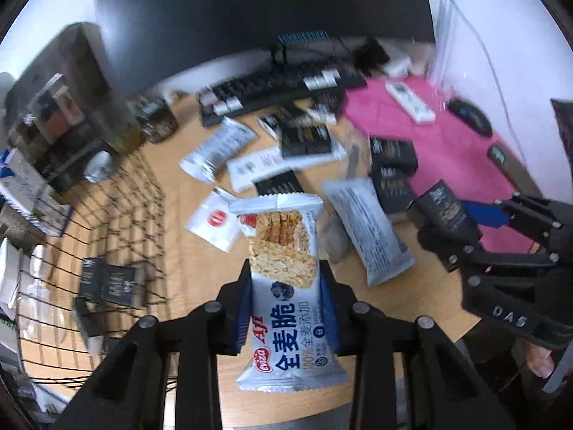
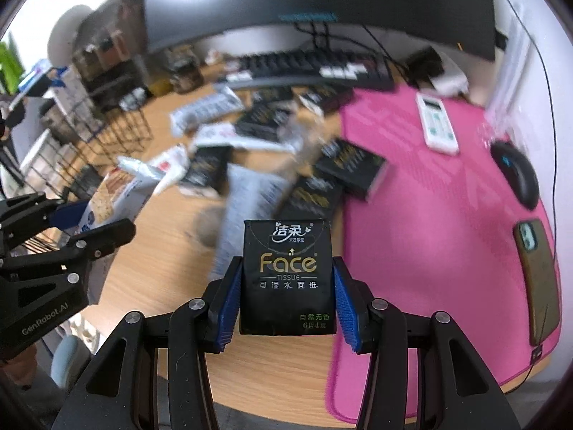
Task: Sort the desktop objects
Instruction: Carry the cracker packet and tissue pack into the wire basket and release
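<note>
I held 2 things at that moment. The cracker packet (image 1: pixel 286 286), white and blue with a picture of oat crackers, stood upright between the blue pads of my left hand-held gripper (image 1: pixel 286 308), which had narrowed firmly onto its middle; the packet hung clear above the counter (image 1: pixel 172 197). The black tissue pack (image 2: pixel 288 276), marked "Face" in gold, sat pinched at its sides in my right hand-held gripper (image 2: pixel 286 294), also lifted off the wood.

Below and beyond them, more black tissue packs (image 2: pixel 352 166) and white snack packets (image 1: pixel 369 229) lay scattered in a loose pile near the edge of a pink mat (image 2: pixel 447 215). On the mat rested a white remote (image 2: pixel 437 125), a black mouse (image 2: pixel 519 175) and a phone (image 2: pixel 537 279). A keyboard (image 1: pixel 279 89) sat behind the pile under a dark monitor (image 1: pixel 250 10). To the left stood a black wire basket (image 1: pixel 107 251) with a few black packs already inside.

I judged this to be the carry step, with both items picked and raised. The next move called for taking each to its proper place. The tissue pack likely belonged in the wire basket, but I could not tell where the cracker packet should go.
</note>
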### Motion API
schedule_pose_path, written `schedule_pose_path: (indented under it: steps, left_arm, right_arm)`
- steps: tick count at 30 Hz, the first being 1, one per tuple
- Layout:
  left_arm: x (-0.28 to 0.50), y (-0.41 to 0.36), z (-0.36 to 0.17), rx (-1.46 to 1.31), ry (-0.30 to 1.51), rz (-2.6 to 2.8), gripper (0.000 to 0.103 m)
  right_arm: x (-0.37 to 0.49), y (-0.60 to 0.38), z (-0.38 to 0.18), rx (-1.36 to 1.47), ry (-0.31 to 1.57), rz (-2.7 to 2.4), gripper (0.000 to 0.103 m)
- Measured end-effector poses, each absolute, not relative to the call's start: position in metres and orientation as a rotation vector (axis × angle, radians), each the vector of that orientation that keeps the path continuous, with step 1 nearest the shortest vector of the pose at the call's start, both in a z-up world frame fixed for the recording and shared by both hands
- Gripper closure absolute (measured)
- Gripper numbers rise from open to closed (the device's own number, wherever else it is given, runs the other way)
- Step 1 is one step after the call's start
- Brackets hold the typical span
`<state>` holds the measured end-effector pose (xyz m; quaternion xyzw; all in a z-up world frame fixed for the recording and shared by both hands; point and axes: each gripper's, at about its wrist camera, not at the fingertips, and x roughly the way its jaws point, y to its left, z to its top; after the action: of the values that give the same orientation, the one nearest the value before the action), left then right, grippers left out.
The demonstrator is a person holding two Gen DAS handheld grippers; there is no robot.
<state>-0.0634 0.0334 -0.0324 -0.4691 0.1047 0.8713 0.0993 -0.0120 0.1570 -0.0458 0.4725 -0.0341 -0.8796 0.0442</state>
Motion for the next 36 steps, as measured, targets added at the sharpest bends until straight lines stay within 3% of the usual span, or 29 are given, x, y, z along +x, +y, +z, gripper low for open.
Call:
schedule_pose_path:
  steps: [11, 22, 36]
  left_arm:
    - [-0.034, -0.099, 0.046, -1.247, 0.023, 2.912, 0.067]
    - [-0.044, -0.192, 0.01, -1.477, -0.134, 2.972, 0.067]
    - [-0.056, -0.207, -0.016, -1.575, -0.148, 2.954, 0.063]
  right_arm:
    - [-0.033, 0.011, 0.027, 1.128, 0.073, -2.507, 0.056]
    - [-0.066, -0.112, 0.003, 1.148, 0.201, -2.308, 0.056]
    - [-0.087, -0.129, -0.028, 1.204, 0.222, -2.278, 0.056]
